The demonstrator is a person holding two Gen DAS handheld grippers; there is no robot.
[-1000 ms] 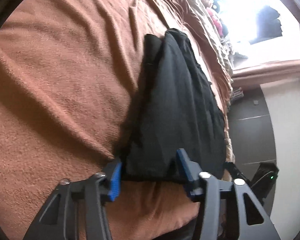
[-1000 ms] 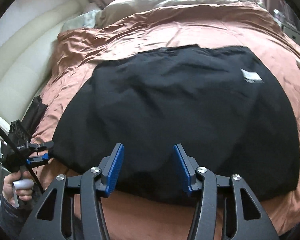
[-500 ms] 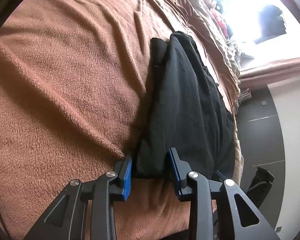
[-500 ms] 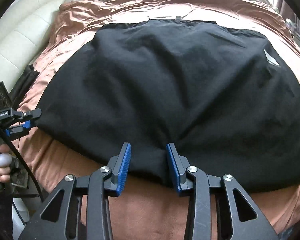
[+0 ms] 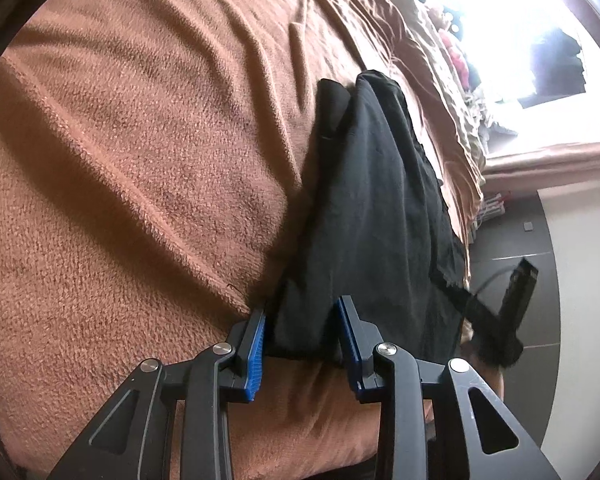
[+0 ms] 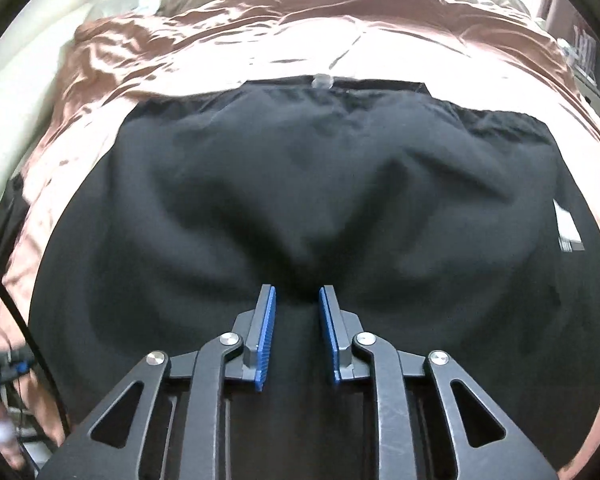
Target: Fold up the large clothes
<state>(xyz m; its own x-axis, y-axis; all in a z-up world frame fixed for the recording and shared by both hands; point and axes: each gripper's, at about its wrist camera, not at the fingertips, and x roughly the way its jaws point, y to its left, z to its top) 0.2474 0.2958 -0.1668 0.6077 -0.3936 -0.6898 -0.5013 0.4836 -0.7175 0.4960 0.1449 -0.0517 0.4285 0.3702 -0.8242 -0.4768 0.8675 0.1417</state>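
A black garment (image 6: 300, 180) lies spread flat on a bed with a brown cover (image 6: 260, 40); a white label (image 6: 568, 232) shows near its right edge. My right gripper (image 6: 296, 296) presses down on its near hem. The jaws are closing, with a ridge of cloth gathered between the blue pads and creases fanning out from them. In the left wrist view the same garment (image 5: 372, 200) runs away along the bed's edge. My left gripper (image 5: 300, 312) holds its near corner, with the cloth filling the gap between the pads.
A brown fleece blanket (image 5: 140, 160) covers the bed to the left of the garment. Dark floor tiles (image 5: 540, 240) and a bright window lie to the right. A cream padded headboard (image 6: 20, 100) stands at the far left, and a hand (image 6: 4, 436) shows low on that side.
My right gripper has moved forward and down onto the garment's hem and its jaws have narrowed around a pinch of cloth. The left jaws closed on the corner, then stayed put.
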